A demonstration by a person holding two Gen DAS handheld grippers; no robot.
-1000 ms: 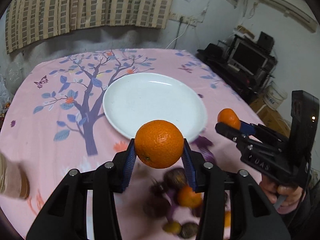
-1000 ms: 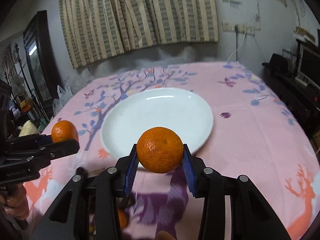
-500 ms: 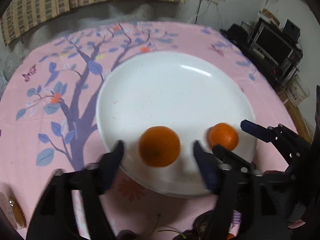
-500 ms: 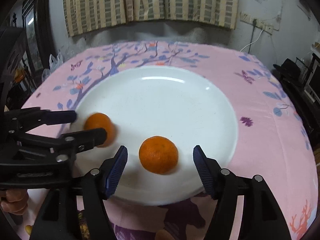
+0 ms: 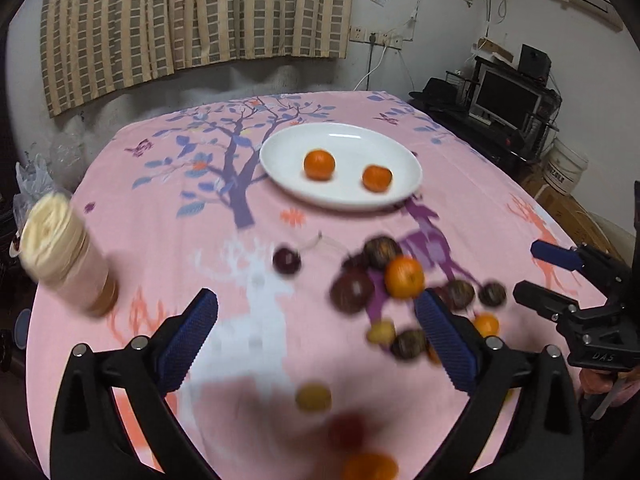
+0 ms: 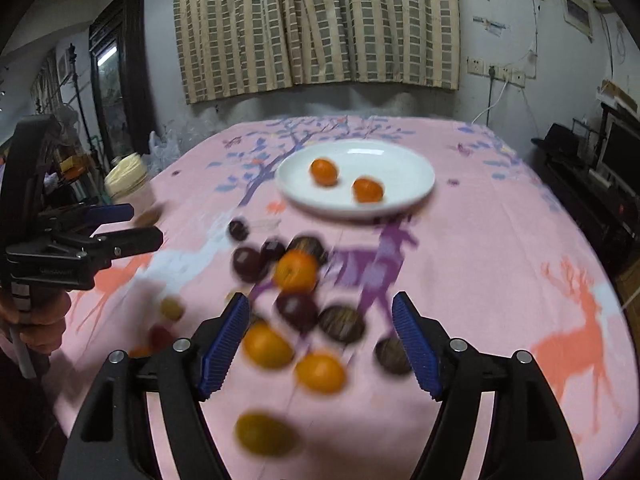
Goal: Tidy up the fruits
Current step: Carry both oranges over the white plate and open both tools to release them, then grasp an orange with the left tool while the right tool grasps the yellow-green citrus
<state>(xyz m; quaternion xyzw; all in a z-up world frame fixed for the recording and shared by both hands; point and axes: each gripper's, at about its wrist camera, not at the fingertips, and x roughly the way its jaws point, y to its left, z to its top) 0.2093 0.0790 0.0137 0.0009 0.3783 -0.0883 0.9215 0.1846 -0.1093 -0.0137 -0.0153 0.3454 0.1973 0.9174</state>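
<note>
A white plate [image 5: 352, 140] [image 6: 400, 168] on the pink tablecloth holds two oranges [image 5: 319, 164] [image 5: 377, 178], which also show in the right wrist view [image 6: 324, 171] [image 6: 367, 190]. Nearer lies a loose pile of fruit: an orange [image 5: 404, 276] [image 6: 296, 272], dark round fruits [image 5: 352, 290] [image 6: 300, 308], and small yellow ones [image 5: 314, 398]. My left gripper [image 5: 312, 304] [image 6: 144, 224] hovers left of the pile, its jaws opening and holding nothing. My right gripper [image 6: 320, 304] [image 5: 528, 270] hangs over the pile, its jaws opening, with fruit lying on the cloth below them.
A jar with a cream lid [image 5: 64, 256] [image 6: 124, 176] stands at the table's left edge. Striped curtains hang behind the table. A desk with a monitor [image 5: 504, 100] and a bucket sit to the right. A hand [image 6: 36, 320] holds the left gripper's handle.
Both grippers let go of their oranges, which now rest on the plate. Both pulled back toward the near edge, above the fruit pile, and their jaws spread wider.
</note>
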